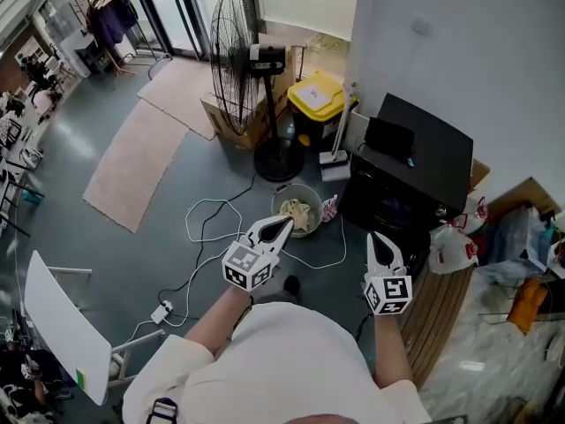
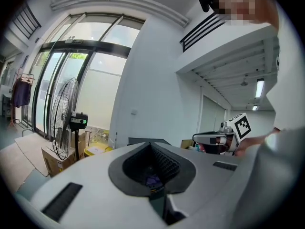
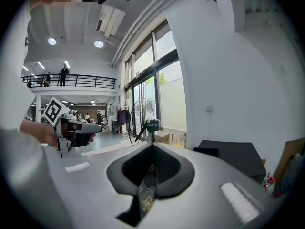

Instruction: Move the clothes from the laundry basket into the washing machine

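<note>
Fingers of the left gripper [image 1: 284,224] are together, with nothing between them. Fingers of the right gripper [image 1: 378,237] are likewise together and empty. Both grippers are held out in front of the person, side by side and well apart, pointing nearly level towards the far wall. This looks like a carrying or approach posture, not a grasp, since neither touches any object.

The basket [image 1: 305,187], a round tub, stands on the floor [image 1: 132,254] just beyond the left gripper's tips as seen from the head. It holds a small heap of pale clothes [image 1: 298,212], the task's load, which is not yet lifted. A small patterned item lies on the floor just right of the basket, and what it is cannot be told.

The washer [image 1: 424,162], judged to be the dark cabinet against the right wall, stands just right of the basket and ahead of the right gripper. Its inside is too dark to show any contents. A short transfer from left to right is therefore implied.

Farther off are a fan [image 1: 234,56] and a yellow bin [image 1: 316,95]. A white cable [image 1: 207,228] loops over the floor left of the basket and could snag.
</note>
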The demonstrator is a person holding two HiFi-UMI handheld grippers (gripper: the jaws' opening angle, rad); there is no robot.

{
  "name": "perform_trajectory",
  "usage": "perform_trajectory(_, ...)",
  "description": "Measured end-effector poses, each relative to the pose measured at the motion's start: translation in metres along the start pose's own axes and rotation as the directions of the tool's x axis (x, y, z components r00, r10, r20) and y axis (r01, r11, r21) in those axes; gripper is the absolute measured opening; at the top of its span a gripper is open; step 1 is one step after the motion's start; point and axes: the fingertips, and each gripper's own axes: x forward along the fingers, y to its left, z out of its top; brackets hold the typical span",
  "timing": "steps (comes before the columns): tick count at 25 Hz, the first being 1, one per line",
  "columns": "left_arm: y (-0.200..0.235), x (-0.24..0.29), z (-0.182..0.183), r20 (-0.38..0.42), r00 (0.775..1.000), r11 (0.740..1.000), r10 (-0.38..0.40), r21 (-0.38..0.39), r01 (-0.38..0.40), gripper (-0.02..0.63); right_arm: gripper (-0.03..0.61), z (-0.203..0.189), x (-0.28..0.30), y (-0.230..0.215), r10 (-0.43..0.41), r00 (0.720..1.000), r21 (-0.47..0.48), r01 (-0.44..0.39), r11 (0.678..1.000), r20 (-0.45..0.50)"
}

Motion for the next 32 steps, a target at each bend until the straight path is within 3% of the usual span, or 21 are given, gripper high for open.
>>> perform_trajectory(10, 0.072, 0.051, 0.013, -0.027, 0.998, 0.998, -0.062, 0.008, 0.062, 0.006, 0.011, 0.012, 0.076, -0.016, -0.063, 0.998, 0.004, 0.063, 0.998, -0.011)
perform_trajectory(19, 0.096, 0.08, 0.017, -0.029, 0.996, 0.997, -0.078, 0.002, 0.079, 0.006, 0.011, 0.013, 0.113, -0.022, -0.051, 0.998, 0.019, 0.051, 0.999, -0.032)
perform_trajectory(28, 0.093, 0.1, 0.017, -0.03, 0.999, 1.0, -0.026, 0.012, 0.027, 0.006, 0.011, 0.019, 0.134, -0.046, 0.009, 0.999, -0.002, -0.009, 1.0, -0.046)
perform_trajectory(32, 0.088, 0.111, 0.017, -0.02, 0.999, 0.999, 0.027, -0.017, -0.027, 0.006, 0.011, 0.018, 0.139, -0.059, 0.064, 0.996, -0.006, -0.064, 0.998, -0.057)
